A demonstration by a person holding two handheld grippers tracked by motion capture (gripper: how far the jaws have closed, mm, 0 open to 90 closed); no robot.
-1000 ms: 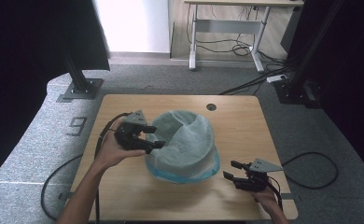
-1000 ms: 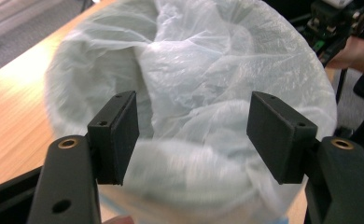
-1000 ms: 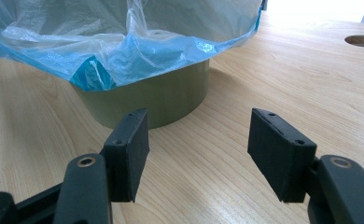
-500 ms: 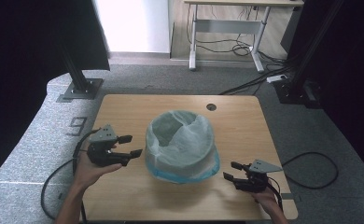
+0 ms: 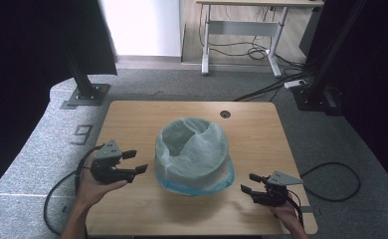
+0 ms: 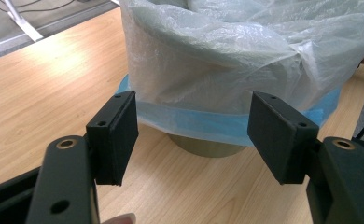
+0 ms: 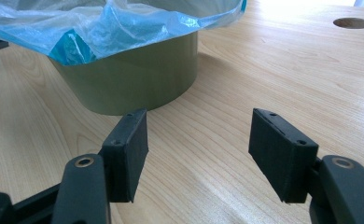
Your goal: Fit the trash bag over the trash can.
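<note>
**Both Claws Open, Lined Bin Dead Ahead**

Left claw [image 5: 138, 161]: gapes wide, grips nothing, hovers just short of the bin [image 5: 194, 154]. Faces the thin bag [image 6: 227, 56] draped over the rim, with its blue hem [image 6: 203, 123] straight ahead between the jaws.

Right claw [image 5: 247, 182]: likewise spread wide and empty, low over the table [image 5: 261, 129]. Points at the olive wall of the bin, ahead and a little to its left, with the hem hanging above and beyond the jaw tips.

Most likely to go wrong from here: closing on the film alone. Looks slack and puffed away from the wall, so could slide, bunch or tear instead of being drawn down snugly. Pulling from one side only would probably drag the bag off the far rim, or tip or shove the light-looking bin across the smooth wood. Coming in too low with the right claw risks bumping the bin or scraping the table. Safer, by this judgement, to meet the hem squarely and work both sides together.
</note>
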